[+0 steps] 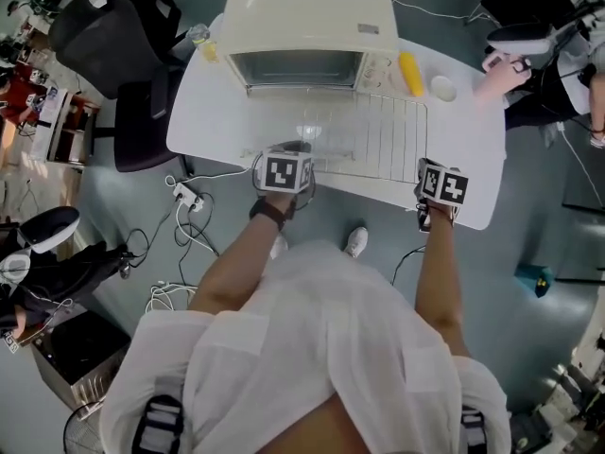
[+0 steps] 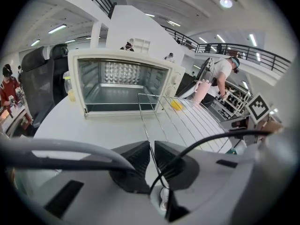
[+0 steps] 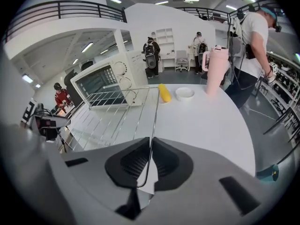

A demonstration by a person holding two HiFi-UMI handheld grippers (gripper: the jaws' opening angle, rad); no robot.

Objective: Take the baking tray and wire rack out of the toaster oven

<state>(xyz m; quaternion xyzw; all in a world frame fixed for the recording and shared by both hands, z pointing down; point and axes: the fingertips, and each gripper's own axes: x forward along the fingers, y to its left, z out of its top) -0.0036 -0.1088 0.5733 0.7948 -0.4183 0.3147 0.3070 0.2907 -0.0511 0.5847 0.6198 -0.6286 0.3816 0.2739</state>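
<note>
Silver wire rack, a grid of thin parallel bars, sits in the middle of the head view, just in front of the cream-coloured box-shaped toaster oven at top centre. It is low over the white table, or resting on it. I cannot tell which. The rack is wholly clear of the oven's mouth, so that half of the task looks nearly done and only needs the rack let go.

The left gripper is at the rack's near left corner. In the left gripper view its dark jaws are drawn together on the rack's thin side rod, which runs up the frame towards the oven. The right gripper is at the near right corner, and in its own view the jaws are clamped on the opposite side rod of the rack.

No baking tray shows on the table. The oven's chamber stands open, with shiny metal at the bottom, but I cannot tell whether that is the tray or the oven's own floor. Judged from this, the tray is the part still left.
</note>
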